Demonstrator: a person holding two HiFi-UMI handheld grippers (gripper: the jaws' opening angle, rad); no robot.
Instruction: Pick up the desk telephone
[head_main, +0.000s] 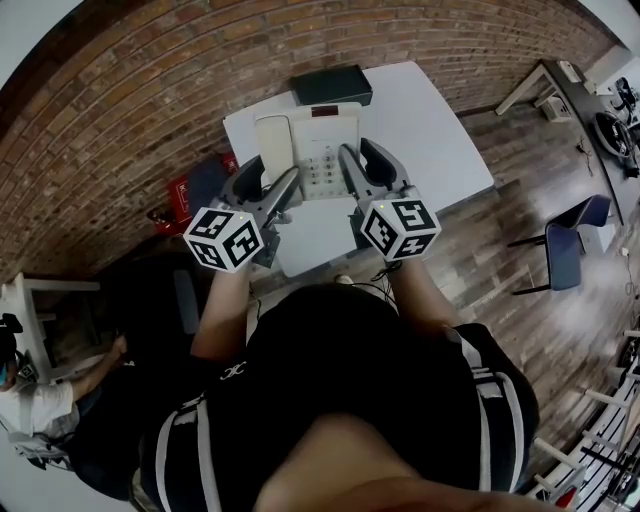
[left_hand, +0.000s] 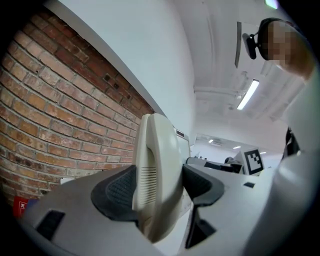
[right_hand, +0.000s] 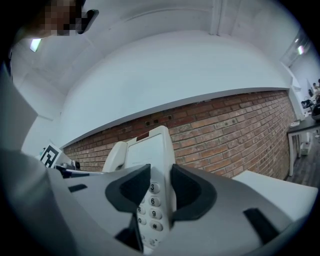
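Note:
The cream desk telephone (head_main: 312, 140) is held between both grippers over the white table (head_main: 430, 120). My left gripper (head_main: 268, 186) is shut on its left side, where the handset lies. In the left gripper view the dark pads (left_hand: 120, 192) press on the handset (left_hand: 155, 170) from both sides, around the left gripper (left_hand: 157, 189). My right gripper (head_main: 367, 166) is shut on the phone's right edge. In the right gripper view the right gripper (right_hand: 159, 192) clamps that edge beside the number keys (right_hand: 152, 202) of the telephone (right_hand: 147, 150).
A black box (head_main: 332, 85) sits at the table's far edge, just beyond the phone. A brick wall (head_main: 150, 90) runs behind the table. Red items (head_main: 182, 190) lie on the floor at the left. A blue chair (head_main: 565, 240) stands to the right, and a person (head_main: 40, 405) is at lower left.

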